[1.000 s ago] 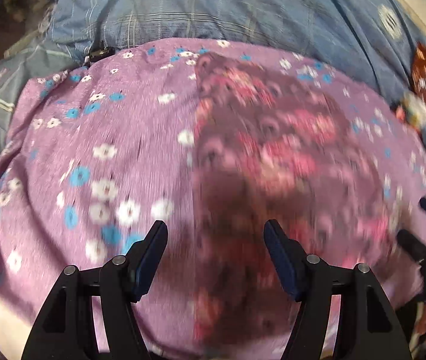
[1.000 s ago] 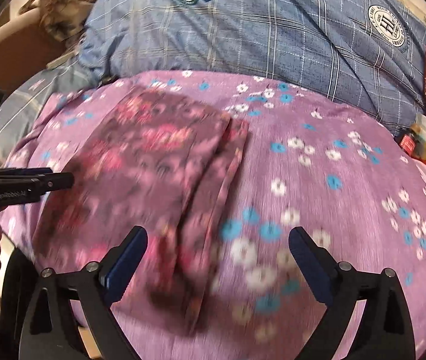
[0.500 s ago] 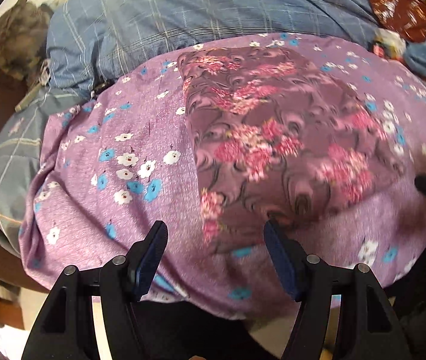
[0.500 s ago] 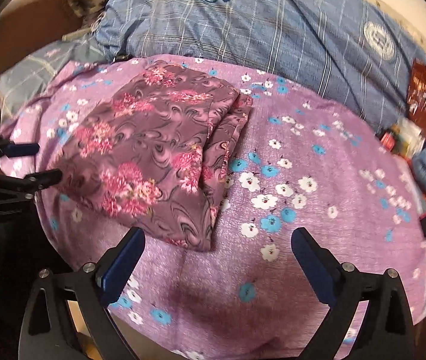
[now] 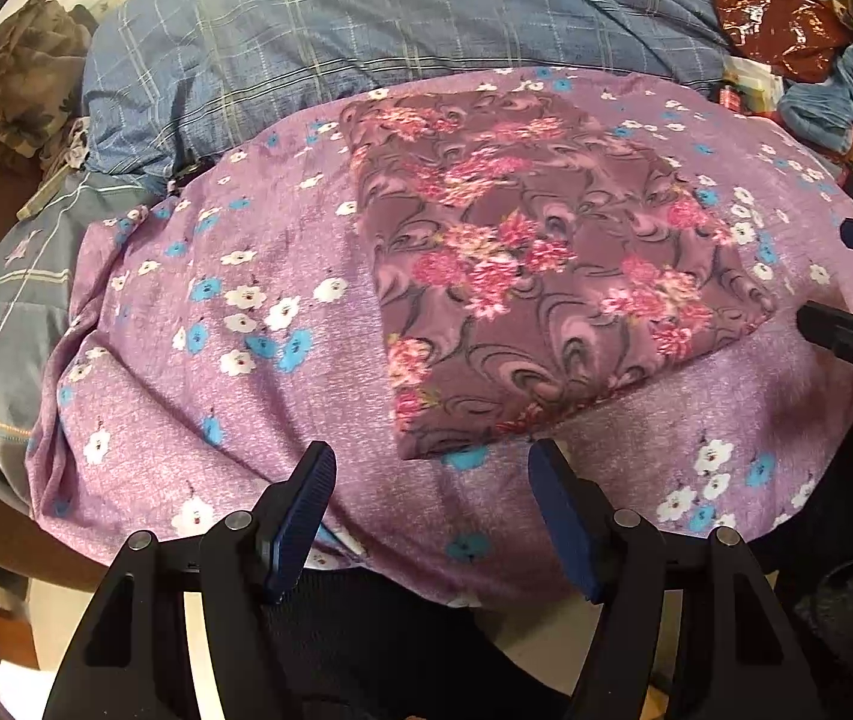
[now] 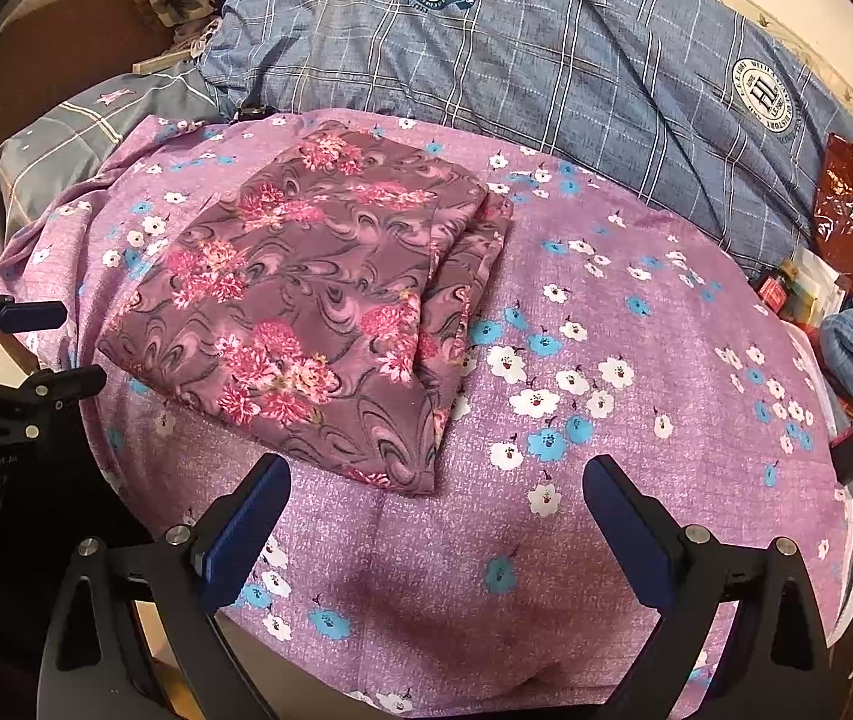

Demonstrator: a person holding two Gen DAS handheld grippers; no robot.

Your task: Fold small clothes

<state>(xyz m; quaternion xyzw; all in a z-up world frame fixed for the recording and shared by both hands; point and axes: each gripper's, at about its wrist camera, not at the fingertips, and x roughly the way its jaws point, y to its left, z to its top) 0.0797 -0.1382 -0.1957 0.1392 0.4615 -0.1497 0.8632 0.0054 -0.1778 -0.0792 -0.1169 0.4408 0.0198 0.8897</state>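
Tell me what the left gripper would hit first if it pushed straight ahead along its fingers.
Probably the near corner of the folded garment. The open left gripper points at it over a strip of purple sheet, and may brush that first; its height above the sheet is unclear.

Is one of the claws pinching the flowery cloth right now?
No, the folded flowery cloth lies free on the purple sheet, and the right claw is open and empty.
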